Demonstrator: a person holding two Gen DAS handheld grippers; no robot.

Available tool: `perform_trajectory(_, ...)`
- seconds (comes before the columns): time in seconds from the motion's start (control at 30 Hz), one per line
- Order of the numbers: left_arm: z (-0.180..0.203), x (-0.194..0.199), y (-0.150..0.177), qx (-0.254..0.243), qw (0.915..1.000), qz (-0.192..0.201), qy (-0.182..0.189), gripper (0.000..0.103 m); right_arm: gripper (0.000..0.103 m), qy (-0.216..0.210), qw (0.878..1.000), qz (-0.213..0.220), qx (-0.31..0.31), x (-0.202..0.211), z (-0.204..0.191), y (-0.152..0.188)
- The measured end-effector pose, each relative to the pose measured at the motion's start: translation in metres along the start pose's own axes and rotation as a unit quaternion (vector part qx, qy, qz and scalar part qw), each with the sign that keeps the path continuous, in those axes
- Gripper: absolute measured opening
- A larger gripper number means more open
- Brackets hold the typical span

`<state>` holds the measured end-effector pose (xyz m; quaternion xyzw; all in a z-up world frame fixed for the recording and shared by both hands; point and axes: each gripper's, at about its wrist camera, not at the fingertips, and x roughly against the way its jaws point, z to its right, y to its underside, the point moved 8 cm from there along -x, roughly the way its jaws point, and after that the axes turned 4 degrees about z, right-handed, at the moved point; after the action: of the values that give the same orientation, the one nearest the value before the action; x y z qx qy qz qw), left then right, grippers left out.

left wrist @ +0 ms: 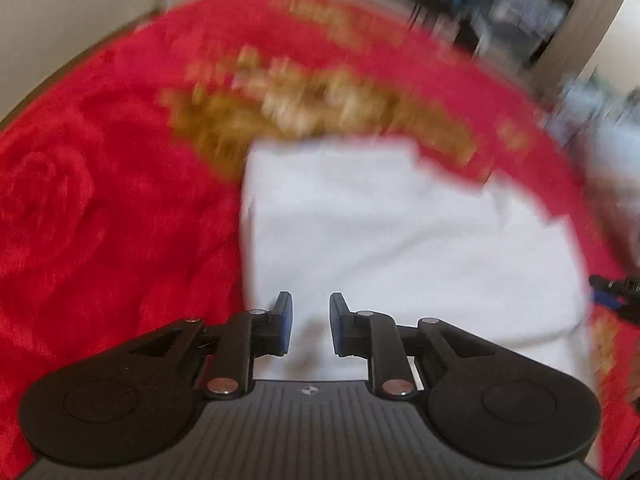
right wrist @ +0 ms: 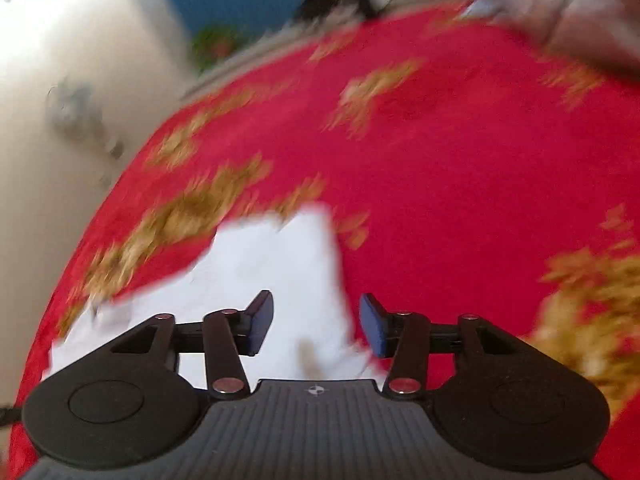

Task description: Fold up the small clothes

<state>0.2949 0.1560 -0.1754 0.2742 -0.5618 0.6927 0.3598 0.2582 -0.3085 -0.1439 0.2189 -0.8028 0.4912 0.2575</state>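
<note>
A white garment lies flat on a red blanket with gold flower patterns. My left gripper is open and empty over the garment's near edge. In the right wrist view the white garment lies on the red blanket, and my right gripper is open and empty over the garment's right edge. The right gripper's tip also shows at the right edge of the left wrist view. Both views are blurred by motion.
The blanket covers a bed. A pale wall stands at the left, with cluttered blue and grey items at the back right. In the right wrist view a pale wall is at the left and grey bedding is at the far right.
</note>
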Motion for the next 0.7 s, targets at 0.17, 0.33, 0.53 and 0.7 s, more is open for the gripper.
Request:
perform_trajectory(0.17, 0.013, 0.010, -0.003, -0.028, 0.9992, 0.028, -0.008, 0.025, 0.052, 0.058, 0.997, -0.037, -0.028, -0.016, 0.021, 0.015)
perform_trajectory(0.33, 0.016, 0.017, 0.003, -0.039, 0.9984, 0.035, -0.018, 0.025, 0.051, 0.039, 0.999, -0.004, 0.014, -0.006, 0.009, 0.008)
perform_trajectory(0.53, 0.017, 0.027, 0.006, -0.034, 0.9978, 0.047, -0.032, 0.025, 0.054, 0.082, 0.997, -0.004, 0.005, 0.000, 0.019, 0.010)
perform_trajectory(0.7, 0.031, 0.101, 0.005, -0.056, 0.9894, 0.125, -0.048, 0.047, 0.053, 0.036, 0.996, 0.068, 0.035, 0.078, -0.019, -0.010)
